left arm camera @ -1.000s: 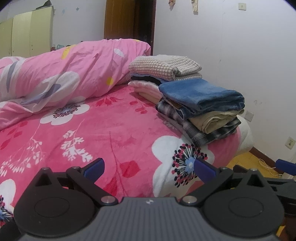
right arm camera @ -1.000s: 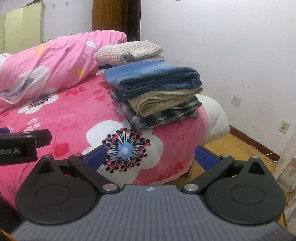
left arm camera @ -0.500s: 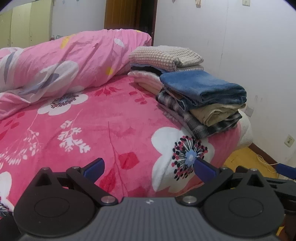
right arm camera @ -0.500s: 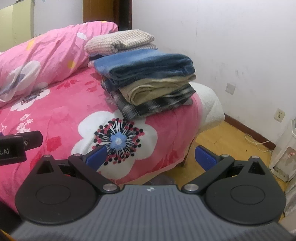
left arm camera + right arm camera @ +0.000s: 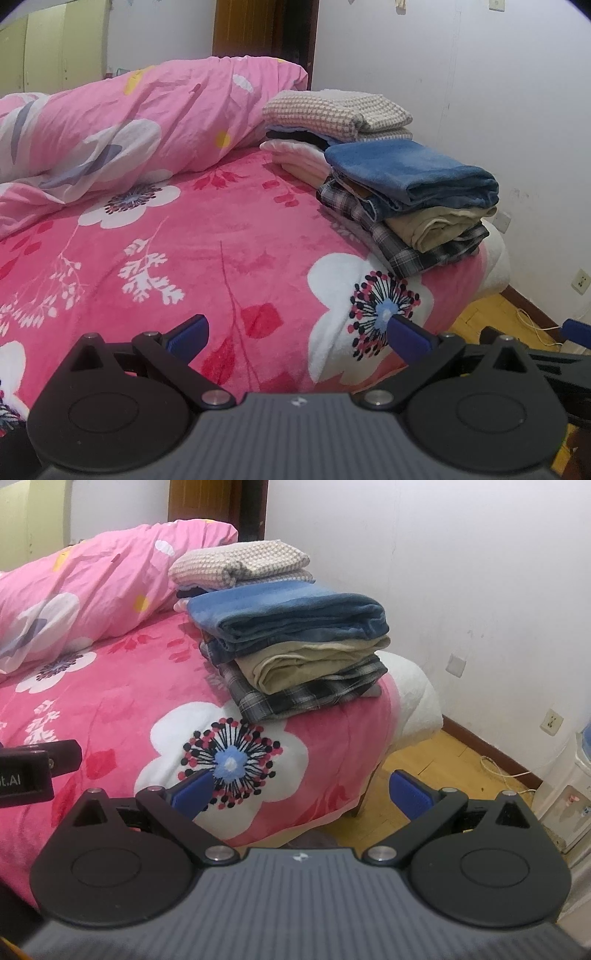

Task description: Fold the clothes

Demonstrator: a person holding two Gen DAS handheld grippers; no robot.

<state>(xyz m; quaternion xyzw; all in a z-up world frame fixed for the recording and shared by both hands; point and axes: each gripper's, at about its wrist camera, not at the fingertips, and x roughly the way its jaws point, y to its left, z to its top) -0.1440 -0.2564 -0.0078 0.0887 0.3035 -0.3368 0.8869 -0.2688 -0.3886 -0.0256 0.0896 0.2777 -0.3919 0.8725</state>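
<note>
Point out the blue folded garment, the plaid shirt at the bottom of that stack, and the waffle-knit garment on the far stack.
blue folded garment (image 5: 291,609), right wrist view, top face.
plaid shirt (image 5: 295,698), right wrist view, front edge under the beige layer.
waffle-knit garment (image 5: 332,110), left wrist view, top face.

The bed cover (image 5: 229,236) is bright pink with white flowers and red leaves. On it, a blue towel (image 5: 410,171) tops beige trousers (image 5: 439,225) and a grey plaid shirt (image 5: 399,251); behind, a beige checked cloth (image 5: 332,110).
</note>
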